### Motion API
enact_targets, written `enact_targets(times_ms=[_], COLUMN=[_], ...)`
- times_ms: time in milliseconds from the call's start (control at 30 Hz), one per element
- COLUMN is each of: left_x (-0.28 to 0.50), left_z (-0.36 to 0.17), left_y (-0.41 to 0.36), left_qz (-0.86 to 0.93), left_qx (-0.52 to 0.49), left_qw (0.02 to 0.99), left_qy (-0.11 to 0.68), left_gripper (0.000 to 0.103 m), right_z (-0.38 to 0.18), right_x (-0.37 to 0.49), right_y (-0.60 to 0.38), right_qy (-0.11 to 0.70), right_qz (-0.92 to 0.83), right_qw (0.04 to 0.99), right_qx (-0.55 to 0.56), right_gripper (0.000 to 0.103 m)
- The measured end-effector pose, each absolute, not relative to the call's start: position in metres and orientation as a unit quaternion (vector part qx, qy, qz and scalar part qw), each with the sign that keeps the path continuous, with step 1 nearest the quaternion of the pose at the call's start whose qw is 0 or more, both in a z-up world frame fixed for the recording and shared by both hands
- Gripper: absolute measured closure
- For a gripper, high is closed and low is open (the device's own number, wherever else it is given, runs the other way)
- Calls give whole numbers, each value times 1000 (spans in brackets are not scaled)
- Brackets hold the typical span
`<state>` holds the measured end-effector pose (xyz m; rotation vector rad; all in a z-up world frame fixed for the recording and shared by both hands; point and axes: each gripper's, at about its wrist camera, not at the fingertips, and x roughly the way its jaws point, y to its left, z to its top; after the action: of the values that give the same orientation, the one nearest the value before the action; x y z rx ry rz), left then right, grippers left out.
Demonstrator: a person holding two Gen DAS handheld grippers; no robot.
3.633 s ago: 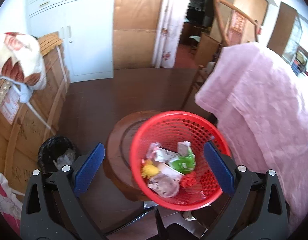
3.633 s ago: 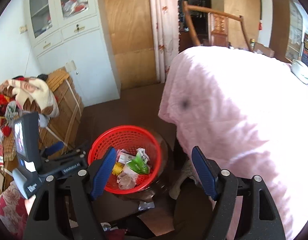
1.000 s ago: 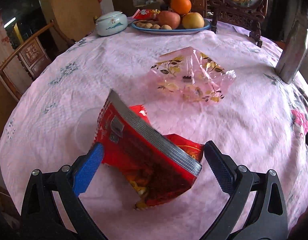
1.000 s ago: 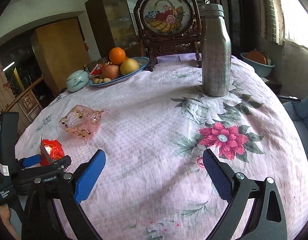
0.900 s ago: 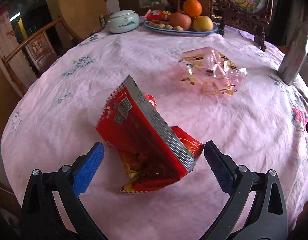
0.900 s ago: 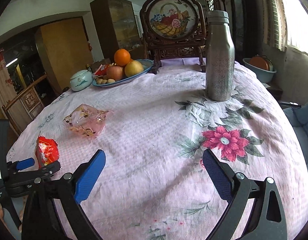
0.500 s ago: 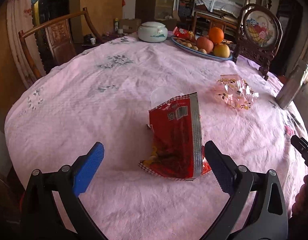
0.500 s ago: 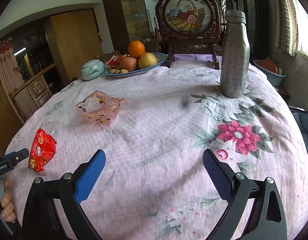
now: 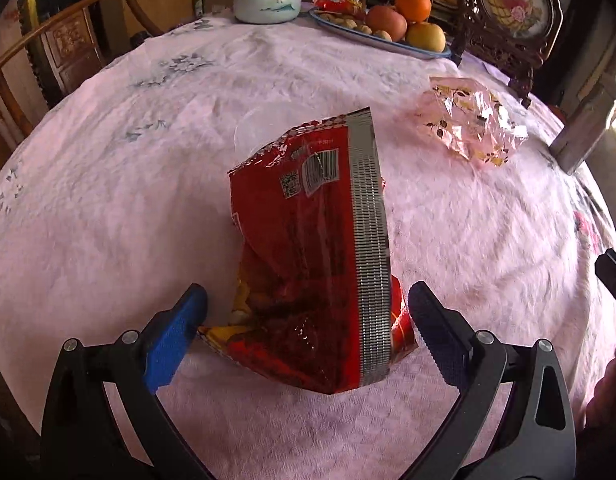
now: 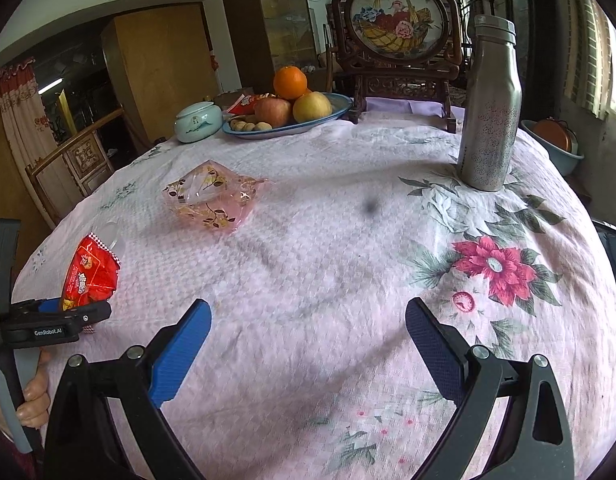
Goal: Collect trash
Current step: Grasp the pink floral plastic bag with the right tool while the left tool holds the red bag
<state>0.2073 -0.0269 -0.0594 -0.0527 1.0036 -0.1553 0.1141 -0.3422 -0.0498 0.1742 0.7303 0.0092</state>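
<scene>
Red snack bag (image 9: 312, 264), crumpled and open, standing on the pink tablecloth with its silver crimped seam uppermost. Pink flowered cellophane wrapper (image 9: 472, 128), crumpled, lying well apart.

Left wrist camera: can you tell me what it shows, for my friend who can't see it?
A crumpled red snack bag stands on a pink tablecloth, its lower end between the open blue-tipped left tongs. Farther back lie a pink cellophane wrapper, a fruit plate and a white lidded jar.

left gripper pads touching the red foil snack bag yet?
Cannot tell. In the left wrist view the open left gripper straddles the red foil snack bag; the bag's edges overlap both blue pads, so neither contact nor gap shows plainly.
</scene>
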Motion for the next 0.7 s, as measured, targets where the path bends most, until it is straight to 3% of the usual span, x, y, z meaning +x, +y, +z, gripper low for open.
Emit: enact_targets(times_ms=[700], left_x=[205], left_z=[-59], left_y=[-29], left_qz=[-72], left_qx=[-13], left_qw=[874], left_qy=[481], left_gripper=[7], right_z=[-55], right_x=[140], right_y=[-319], right_qy=[400], right_qz=[99], right_qw=[906], right_qx=[100], right_gripper=[7])
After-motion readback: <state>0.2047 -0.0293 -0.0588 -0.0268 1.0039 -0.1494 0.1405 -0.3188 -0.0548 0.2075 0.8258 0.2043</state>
